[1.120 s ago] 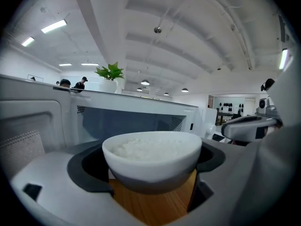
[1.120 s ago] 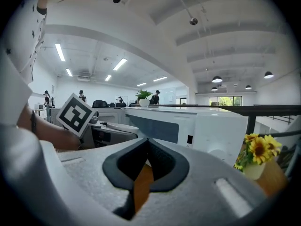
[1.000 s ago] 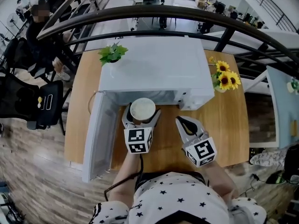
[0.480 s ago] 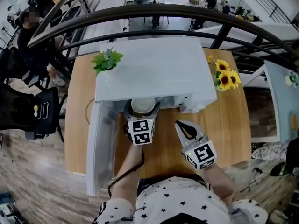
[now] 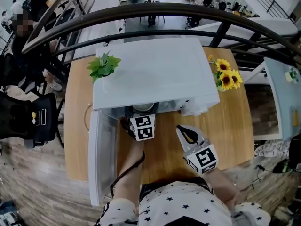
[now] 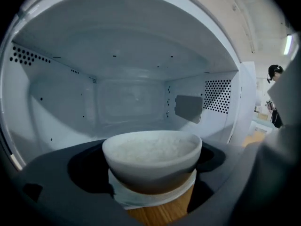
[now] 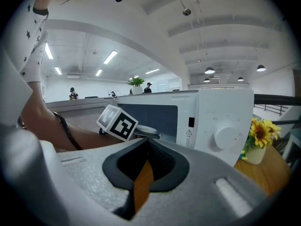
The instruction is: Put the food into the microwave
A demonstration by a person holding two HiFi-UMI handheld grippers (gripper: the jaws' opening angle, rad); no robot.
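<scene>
At the microwave's [image 5: 150,69] front edge, rice bowl [image 6: 151,157] is clamped by left gripper [image 5: 143,113].
It must be lowered level; right gripper [image 5: 184,132] is closed, empty.

bowl [image 5: 143,108] at microwave [image 5: 153,72] mouth; plant [image 5: 103,65] left, sunflowers [image 5: 226,78] right

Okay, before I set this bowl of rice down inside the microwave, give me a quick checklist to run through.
1. White bowl of rice held between left gripper jaws: ok.
2. White microwave door swung open: ok.
3. Cavity floor free of things: cannot tell, the jaws hide most of it.
4. Bowl fully over cavity floor: not ok, wooden table shows beneath it.
5. Right gripper, shut and empty, clear of opening: ok.
</scene>
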